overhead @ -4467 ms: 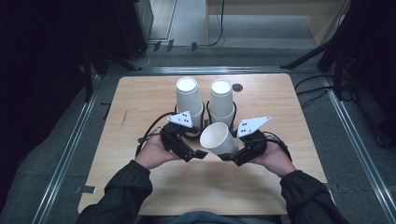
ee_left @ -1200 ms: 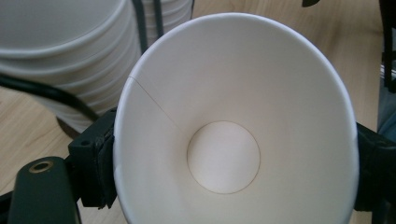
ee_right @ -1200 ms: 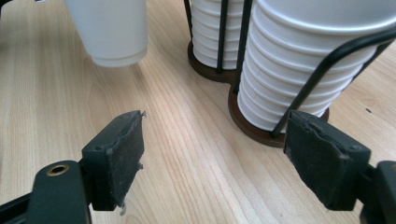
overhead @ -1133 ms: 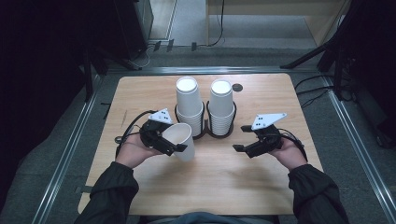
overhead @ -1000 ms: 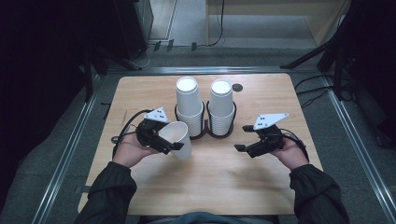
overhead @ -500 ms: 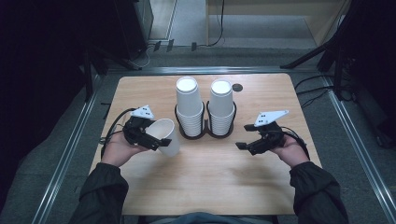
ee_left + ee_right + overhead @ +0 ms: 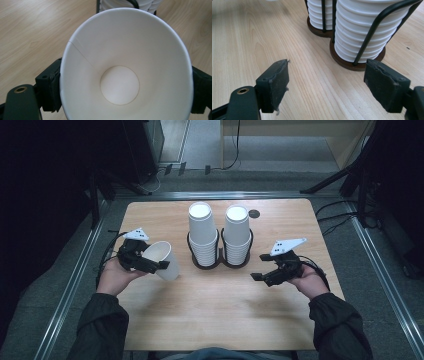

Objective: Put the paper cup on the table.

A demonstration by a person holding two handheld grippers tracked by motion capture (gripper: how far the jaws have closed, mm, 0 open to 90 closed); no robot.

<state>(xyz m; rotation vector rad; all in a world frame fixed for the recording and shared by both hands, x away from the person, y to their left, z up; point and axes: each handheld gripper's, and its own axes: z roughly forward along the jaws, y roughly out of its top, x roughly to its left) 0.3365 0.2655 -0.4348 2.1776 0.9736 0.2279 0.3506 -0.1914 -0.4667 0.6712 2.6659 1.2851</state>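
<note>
A single white paper cup [image 7: 162,260] is held in my left gripper [image 7: 159,265] at the table's left side, tilted with its mouth toward the hand. In the left gripper view the cup [image 7: 125,72] opens toward the camera, the black pads [image 7: 51,91] pressing on its two sides. Two stacks of white cups [image 7: 202,232] [image 7: 237,231] stand upside down in a black wire holder [image 7: 220,262] at the table's middle. My right gripper [image 7: 255,277] hovers to the right of the holder, open and empty; its pads [image 7: 275,83] flank bare wood before the right stack [image 7: 362,32].
The light wooden table [image 7: 215,320] has free surface in front of the holder and between my hands. A small dark round inset [image 7: 254,213] sits near the far edge. Metal rails [image 7: 75,270] run along both sides; cables and stands lie on the floor beyond.
My left hand has carried the cup leftward, away from the holder, toward the table's left side. The right hand has stayed where it was.
</note>
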